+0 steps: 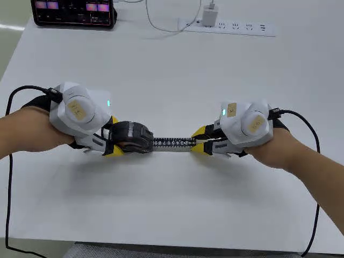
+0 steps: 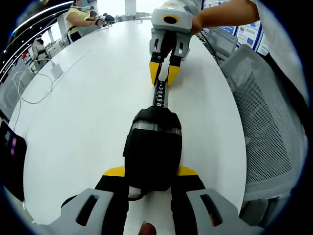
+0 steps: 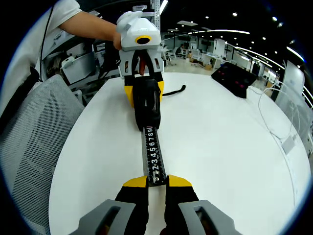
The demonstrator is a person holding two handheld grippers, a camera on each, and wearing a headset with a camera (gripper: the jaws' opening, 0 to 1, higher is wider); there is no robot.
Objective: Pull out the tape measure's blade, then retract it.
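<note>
A black tape measure (image 1: 130,136) lies on the white table, its case held between the yellow-tipped jaws of my left gripper (image 1: 114,136), which is shut on it. In the left gripper view the case (image 2: 152,149) sits between the jaws. A short length of blade (image 1: 173,143) with black numerals runs right from the case to my right gripper (image 1: 200,141), which is shut on the blade's end. The right gripper view shows the blade (image 3: 152,155) running from the jaws of the right gripper (image 3: 156,182) to the case (image 3: 147,102).
A white power strip (image 1: 231,25) with a charger and cable lies at the table's far edge. A dark screen device (image 1: 73,13) stands at the far left. A grey mesh chair (image 2: 266,112) stands by the near edge. Black cables trail from both grippers.
</note>
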